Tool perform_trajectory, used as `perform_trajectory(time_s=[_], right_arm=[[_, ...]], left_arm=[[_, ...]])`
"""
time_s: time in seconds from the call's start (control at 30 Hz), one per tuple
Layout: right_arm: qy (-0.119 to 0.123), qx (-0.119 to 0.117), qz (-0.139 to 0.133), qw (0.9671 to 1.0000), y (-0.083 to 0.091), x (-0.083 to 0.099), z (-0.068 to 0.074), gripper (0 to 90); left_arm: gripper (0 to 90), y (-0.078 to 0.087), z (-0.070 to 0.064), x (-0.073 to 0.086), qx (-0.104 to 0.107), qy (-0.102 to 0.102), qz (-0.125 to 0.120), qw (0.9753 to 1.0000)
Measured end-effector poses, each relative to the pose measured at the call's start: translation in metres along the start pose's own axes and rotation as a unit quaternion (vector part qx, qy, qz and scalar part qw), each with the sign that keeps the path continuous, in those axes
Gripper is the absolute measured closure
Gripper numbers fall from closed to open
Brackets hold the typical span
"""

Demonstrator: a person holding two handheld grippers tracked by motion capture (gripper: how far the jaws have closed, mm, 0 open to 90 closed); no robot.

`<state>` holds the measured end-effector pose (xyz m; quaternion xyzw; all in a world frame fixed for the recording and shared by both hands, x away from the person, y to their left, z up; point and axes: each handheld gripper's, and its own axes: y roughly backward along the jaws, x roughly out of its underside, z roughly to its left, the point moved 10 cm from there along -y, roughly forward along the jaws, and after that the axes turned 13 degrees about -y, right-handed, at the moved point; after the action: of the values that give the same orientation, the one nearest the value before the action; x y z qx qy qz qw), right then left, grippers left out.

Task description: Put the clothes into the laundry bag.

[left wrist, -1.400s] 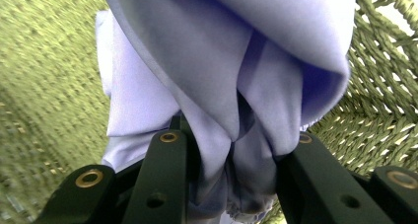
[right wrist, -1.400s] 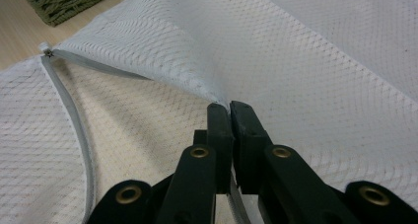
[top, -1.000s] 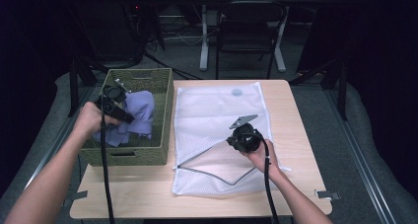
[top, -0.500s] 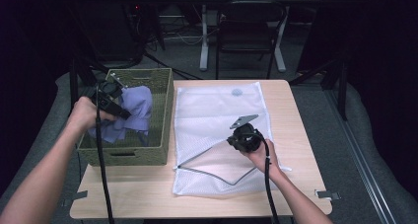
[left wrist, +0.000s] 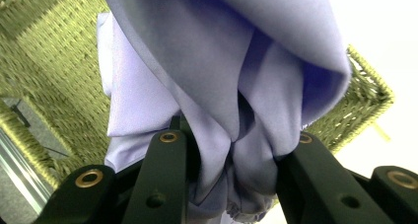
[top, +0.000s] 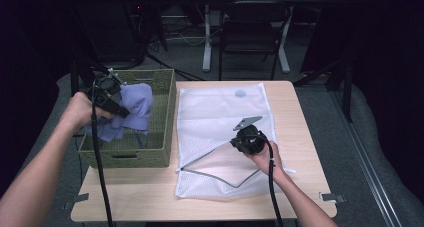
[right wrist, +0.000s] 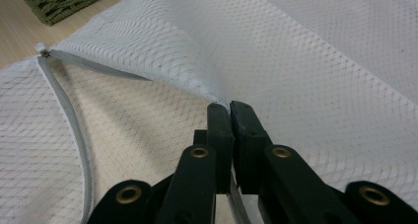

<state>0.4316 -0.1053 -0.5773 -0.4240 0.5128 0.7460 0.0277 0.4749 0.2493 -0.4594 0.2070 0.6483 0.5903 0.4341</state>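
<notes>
A lavender cloth (top: 135, 109) hangs over the green woven basket (top: 165, 112) at the table's left. My left gripper (top: 114, 108) is shut on a bunch of that lavender cloth (left wrist: 231, 100), and folds spill past its jaws. A white mesh laundry bag (top: 220, 112) lies flat across the table's middle, its grey zipper (top: 210, 176) open at the near end. My right gripper (top: 239, 143) is shut on the upper edge of the mesh bag (right wrist: 315, 66) beside the zipper (right wrist: 74, 130), lifting the mouth open.
The basket wall (left wrist: 54, 61) rises behind the cloth. The table's front strip (top: 150, 207) is bare wood. A chair (top: 250, 32) and table legs stand beyond the far edge. Cables trail from both grippers toward the front.
My left gripper has lifted the lavender cloth a little higher out of the basket. The right gripper has kept its hold on the bag edge without moving.
</notes>
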Motion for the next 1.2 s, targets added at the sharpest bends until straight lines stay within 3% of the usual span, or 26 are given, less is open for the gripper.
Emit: perform_trajectory(time_s=[0.63,1.2], right_arm=[[0.001,0.001,-0.003,1.0,0.002,-0.001,-0.001,87.8],[0.0,0.001,-0.002,1.0,0.002,0.0,-0.002,87.7]], left_arm=[[73.2,0.042,-0.004,-0.018,-0.017,-0.027,0.012,0.9994],[73.1,0.063,-0.025,-0.051,-0.007,-0.069,0.004,0.9976]])
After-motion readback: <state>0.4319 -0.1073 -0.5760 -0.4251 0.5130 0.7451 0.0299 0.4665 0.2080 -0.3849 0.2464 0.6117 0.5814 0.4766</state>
